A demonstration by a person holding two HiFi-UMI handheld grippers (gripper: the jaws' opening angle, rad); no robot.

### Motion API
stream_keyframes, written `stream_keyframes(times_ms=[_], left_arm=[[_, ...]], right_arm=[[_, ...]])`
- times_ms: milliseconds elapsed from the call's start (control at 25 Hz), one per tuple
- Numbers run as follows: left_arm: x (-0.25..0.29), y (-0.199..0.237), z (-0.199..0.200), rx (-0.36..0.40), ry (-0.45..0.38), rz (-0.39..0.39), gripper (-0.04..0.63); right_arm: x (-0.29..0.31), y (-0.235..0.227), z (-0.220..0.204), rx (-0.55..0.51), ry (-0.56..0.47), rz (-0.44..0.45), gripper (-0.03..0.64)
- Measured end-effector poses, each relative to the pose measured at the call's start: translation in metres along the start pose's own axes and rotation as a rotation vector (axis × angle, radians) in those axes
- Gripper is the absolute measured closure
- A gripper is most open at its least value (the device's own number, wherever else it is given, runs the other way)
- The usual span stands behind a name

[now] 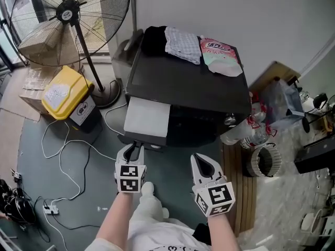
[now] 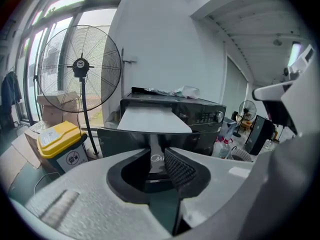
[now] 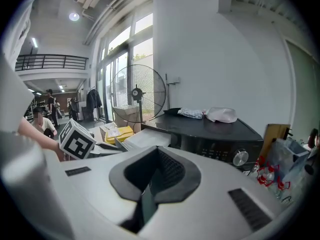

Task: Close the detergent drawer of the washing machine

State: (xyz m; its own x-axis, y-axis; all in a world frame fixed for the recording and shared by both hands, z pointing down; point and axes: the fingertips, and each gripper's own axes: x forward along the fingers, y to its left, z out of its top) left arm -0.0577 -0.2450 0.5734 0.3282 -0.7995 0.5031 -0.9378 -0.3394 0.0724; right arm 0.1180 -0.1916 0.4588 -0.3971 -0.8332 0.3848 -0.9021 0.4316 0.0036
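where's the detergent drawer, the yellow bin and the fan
detergent drawer (image 1: 147,116), head view, its pale top
yellow bin (image 1: 68,85), head view, its lid
fan (image 1: 67,13), head view, its hub

White black-padded tongs (image 1: 135,149), black-and-white marker cubes (image 1: 130,178)

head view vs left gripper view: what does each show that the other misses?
Head view only: the person's forearms and the left marker cube. Left gripper view only: the control knob, and the left gripper's jaws a little apart at the drawer's front. Both: the open detergent drawer, the floor fan, the yellow bin.
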Motion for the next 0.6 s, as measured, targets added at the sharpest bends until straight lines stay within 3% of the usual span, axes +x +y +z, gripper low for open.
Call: stream_keyframes(times_ms=[600], left_arm=[[0.022, 0.008, 0.018, 0.02, -0.011, -0.033, 0.502]], right_arm=[[0.024, -0.001, 0.008, 0.0, 0.004, -0.009, 0.617]])
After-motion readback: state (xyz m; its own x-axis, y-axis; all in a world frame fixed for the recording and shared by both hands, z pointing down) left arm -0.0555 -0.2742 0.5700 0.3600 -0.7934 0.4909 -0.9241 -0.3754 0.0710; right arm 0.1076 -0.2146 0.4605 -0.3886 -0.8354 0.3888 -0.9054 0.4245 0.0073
